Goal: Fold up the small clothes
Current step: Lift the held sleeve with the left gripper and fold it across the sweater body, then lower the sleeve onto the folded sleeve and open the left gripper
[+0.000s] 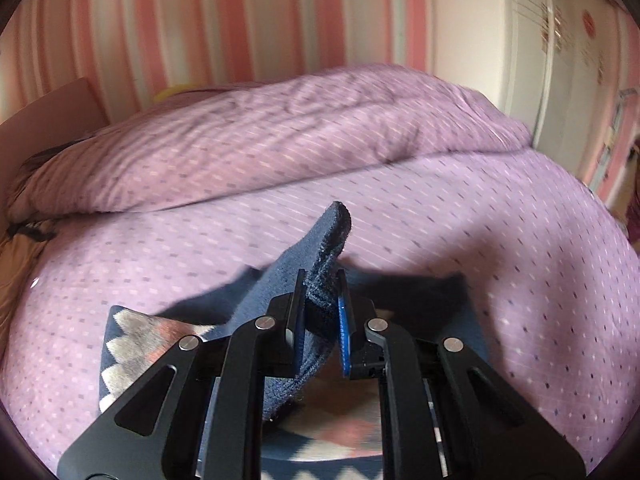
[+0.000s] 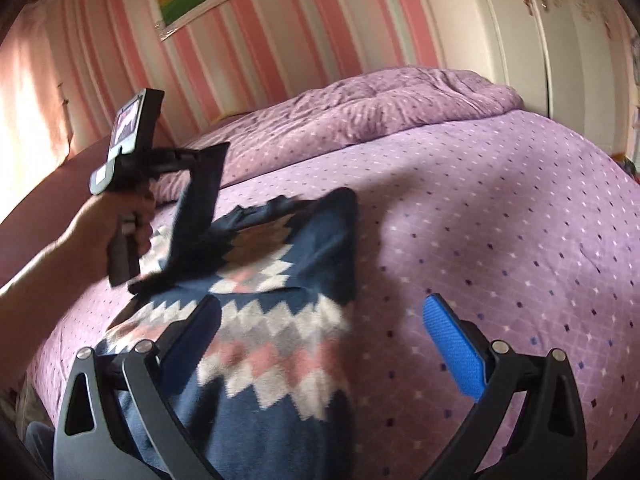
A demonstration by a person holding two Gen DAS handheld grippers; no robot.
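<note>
A small navy sweater (image 2: 276, 320) with white, pink and grey zigzag bands lies on the purple bed. My left gripper (image 1: 320, 292) is shut on a navy sleeve (image 1: 320, 248) of it and holds that part lifted above the bed. In the right wrist view the left gripper (image 2: 200, 184) hangs over the sweater's upper left with the dark sleeve draped from it. My right gripper (image 2: 324, 328) is open and empty, its jaws wide apart, low over the sweater's lower part; its blue pad (image 2: 452, 344) is over bare sheet.
The purple dotted bed sheet (image 2: 500, 220) spreads wide to the right. A bunched purple quilt (image 1: 280, 136) lies along the far side. A pink striped wall (image 2: 260, 48) and a white wardrobe (image 2: 540, 40) stand behind the bed.
</note>
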